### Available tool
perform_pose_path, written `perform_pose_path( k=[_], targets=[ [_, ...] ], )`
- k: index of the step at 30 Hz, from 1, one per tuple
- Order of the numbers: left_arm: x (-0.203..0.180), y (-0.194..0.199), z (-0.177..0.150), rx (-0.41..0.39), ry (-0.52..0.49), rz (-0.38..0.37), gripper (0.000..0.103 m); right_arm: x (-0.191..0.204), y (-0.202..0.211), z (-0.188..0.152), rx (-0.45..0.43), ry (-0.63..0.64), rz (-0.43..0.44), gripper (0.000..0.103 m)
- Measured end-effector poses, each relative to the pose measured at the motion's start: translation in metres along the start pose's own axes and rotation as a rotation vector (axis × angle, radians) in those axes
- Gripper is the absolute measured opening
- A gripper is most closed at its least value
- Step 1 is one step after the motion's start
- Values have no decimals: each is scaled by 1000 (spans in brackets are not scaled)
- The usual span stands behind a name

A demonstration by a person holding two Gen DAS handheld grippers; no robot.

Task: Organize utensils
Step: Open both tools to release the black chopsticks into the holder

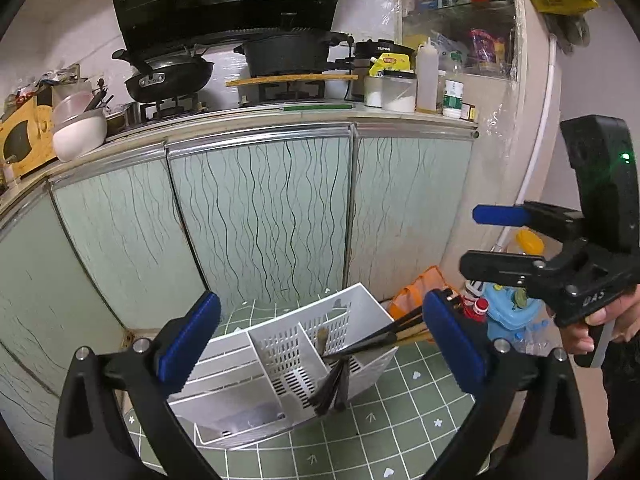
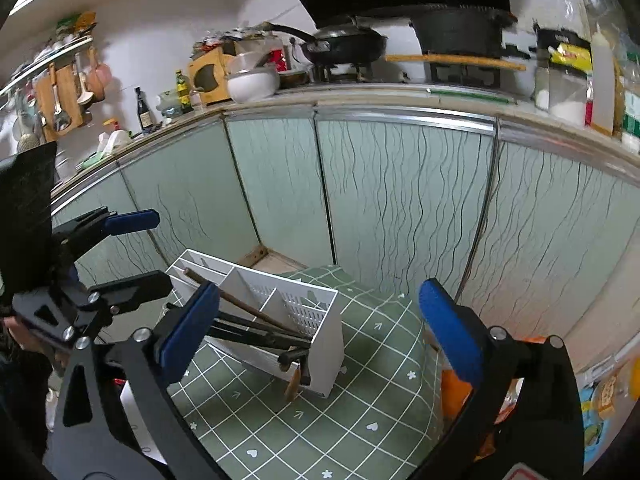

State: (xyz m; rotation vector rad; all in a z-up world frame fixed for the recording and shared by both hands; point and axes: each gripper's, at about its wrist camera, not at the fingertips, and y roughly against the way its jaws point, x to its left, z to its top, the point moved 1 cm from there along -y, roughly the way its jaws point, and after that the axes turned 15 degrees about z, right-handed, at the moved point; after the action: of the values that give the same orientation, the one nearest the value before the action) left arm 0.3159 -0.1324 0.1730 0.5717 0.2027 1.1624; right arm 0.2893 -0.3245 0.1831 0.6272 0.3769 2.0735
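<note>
Here your left gripper (image 1: 320, 344) stands spread wide, pinching nothing; your right gripper (image 2: 320, 332) is spread too, empty. Just ahead, between the blue pads, the white utensil caddy (image 1: 280, 356) sits tilted on the green tiled cloth (image 2: 360, 400), dark-handled utensils (image 2: 256, 326) leaning in it. Beyond stand pale cabinet doors (image 1: 260, 208).

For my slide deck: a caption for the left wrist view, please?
Open left gripper above a white utensil caddy holding chopsticks on a green tiled mat.
</note>
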Motion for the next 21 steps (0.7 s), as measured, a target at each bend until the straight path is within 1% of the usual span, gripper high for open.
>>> perform_pose_path(
  k=[3,5,12,19,21],
  targets=[
    [4,1,-3,6,18,5,99,6,3,-2,8,24,4,96],
    [6,5,-7,8,30,2,99,12,4,-6,22,45,-10,96],
    [7,18,-17,2,35,28,99,24,13,-19,27,67,-19,96],
    [7,37,-29,-7,58,37,99,37,23,-41,29,86,-43,96],
    [5,43,-35,-11,56,53,99,42,26,-49,30,89,-49,96]
  ],
)
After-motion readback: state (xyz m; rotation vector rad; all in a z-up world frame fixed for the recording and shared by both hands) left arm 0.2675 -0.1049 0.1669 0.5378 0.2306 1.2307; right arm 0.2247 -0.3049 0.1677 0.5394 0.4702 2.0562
